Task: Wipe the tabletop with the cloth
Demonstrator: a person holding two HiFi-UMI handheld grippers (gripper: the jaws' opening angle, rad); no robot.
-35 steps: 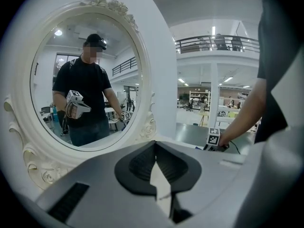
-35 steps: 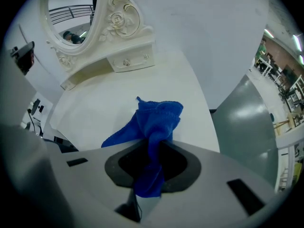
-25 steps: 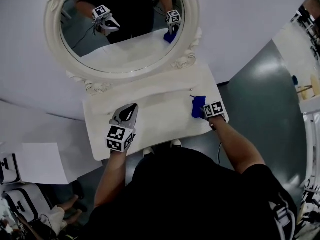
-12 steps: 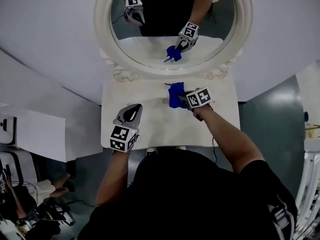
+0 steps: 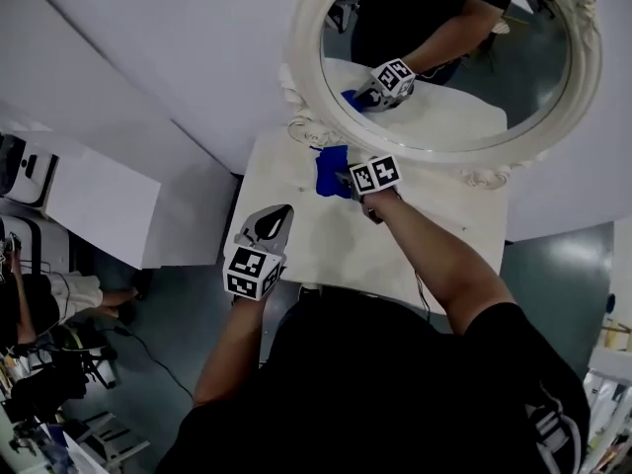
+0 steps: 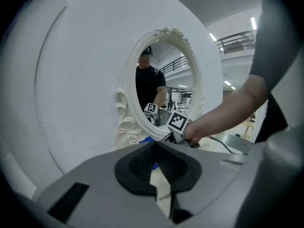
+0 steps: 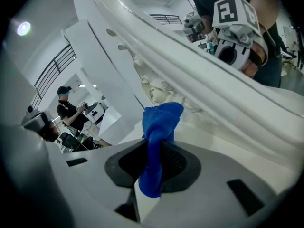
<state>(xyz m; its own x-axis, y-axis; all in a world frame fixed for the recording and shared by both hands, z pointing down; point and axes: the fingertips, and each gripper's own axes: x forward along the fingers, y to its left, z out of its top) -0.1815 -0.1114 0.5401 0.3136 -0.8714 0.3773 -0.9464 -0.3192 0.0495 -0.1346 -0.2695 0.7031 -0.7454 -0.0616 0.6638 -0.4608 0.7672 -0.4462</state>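
Blue cloth [image 5: 329, 170] hangs bunched from the right gripper [image 5: 348, 179], whose jaws are clamped on it. It rests on the white tabletop [image 5: 331, 245] at about 11 o'clock, just beside the carved base of the oval mirror frame [image 5: 304, 67]. In the right gripper view, the cloth [image 7: 159, 141] is a narrow wad, with only its lower fold near the surface.

The left gripper [image 5: 276, 215] hovers at the table's 8 o'clock edge, jaws together on nothing, well apart from the cloth.

The wiping step would probably go best with the wad pressed flatter, so more fabric touches. Strokes should overlap, running from the mirror side toward 6 o'clock. The cloth should stay clear of the frame's scrollwork, which could snag it.

The tabletop is pale, slightly mottled and bare. The wall behind is plain white. The floor is dark grey-green, with cables and a seated person at 8 o'clock, and a white cabinet at 9 o'clock.
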